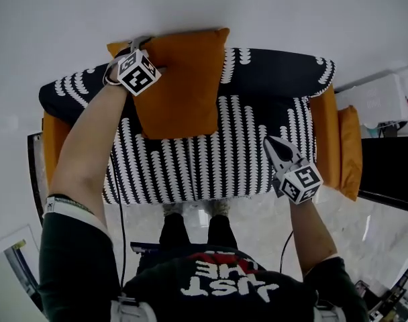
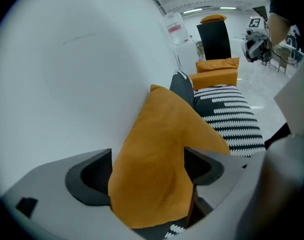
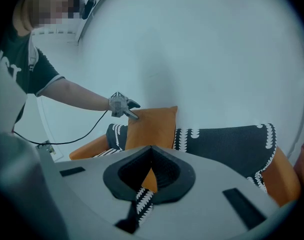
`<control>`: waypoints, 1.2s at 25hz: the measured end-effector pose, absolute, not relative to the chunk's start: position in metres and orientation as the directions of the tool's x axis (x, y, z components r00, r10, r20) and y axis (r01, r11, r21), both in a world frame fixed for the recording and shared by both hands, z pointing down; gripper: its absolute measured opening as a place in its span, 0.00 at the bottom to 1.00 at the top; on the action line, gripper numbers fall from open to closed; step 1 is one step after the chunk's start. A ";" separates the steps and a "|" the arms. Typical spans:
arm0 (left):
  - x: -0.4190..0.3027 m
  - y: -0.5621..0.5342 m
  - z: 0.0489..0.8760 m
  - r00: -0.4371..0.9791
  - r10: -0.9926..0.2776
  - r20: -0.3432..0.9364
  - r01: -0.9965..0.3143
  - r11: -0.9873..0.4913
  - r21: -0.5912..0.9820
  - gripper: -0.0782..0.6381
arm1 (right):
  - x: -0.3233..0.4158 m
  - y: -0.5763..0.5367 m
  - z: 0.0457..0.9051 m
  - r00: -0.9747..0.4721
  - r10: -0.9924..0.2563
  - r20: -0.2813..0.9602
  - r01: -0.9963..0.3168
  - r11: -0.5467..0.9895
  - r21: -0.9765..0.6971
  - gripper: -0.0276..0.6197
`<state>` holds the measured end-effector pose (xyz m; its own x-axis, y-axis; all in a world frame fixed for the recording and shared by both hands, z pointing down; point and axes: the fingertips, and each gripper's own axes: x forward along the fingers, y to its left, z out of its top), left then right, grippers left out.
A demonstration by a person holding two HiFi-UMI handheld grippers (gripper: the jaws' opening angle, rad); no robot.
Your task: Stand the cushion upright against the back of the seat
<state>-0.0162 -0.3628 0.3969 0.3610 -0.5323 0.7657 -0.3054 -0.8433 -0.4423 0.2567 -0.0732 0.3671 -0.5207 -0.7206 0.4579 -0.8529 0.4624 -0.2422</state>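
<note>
Orange cushion (image 1: 180, 86) upright against the sofa back (image 1: 271, 72), top corner between spread, untouching jaws of the left gripper (image 2: 148, 176), right gripper (image 1: 279, 149) closed empty above the sofa seat (image 1: 211, 166).

— Where does the head view look from?
— From above, steeply down on the sofa (image 1: 258, 159), whose back is at 12 o'clock.
— And the gripper views?
— The left gripper view sits close against the orange cushion (image 2: 157, 169). The right stands farther back, facing the sofa's back. Both show that cushion.
</note>
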 end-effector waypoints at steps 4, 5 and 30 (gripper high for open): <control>-0.040 -0.348 0.361 0.457 -0.584 0.671 -0.489 -0.795 -0.359 0.73 | 0.245 -0.079 0.348 -0.527 -0.728 0.438 -0.849 0.478 -0.226 0.08; -0.046 -0.340 0.351 0.490 -0.595 0.637 -0.536 -0.782 -0.317 0.73 | 0.241 -0.081 0.342 -0.529 -0.731 0.432 -0.847 0.483 -0.222 0.08; -0.147 -0.040 0.150 0.643 -0.755 0.124 -0.763 -0.618 0.190 0.38 | 0.178 -0.060 0.159 -0.618 -0.734 0.284 -0.781 0.614 -0.113 0.08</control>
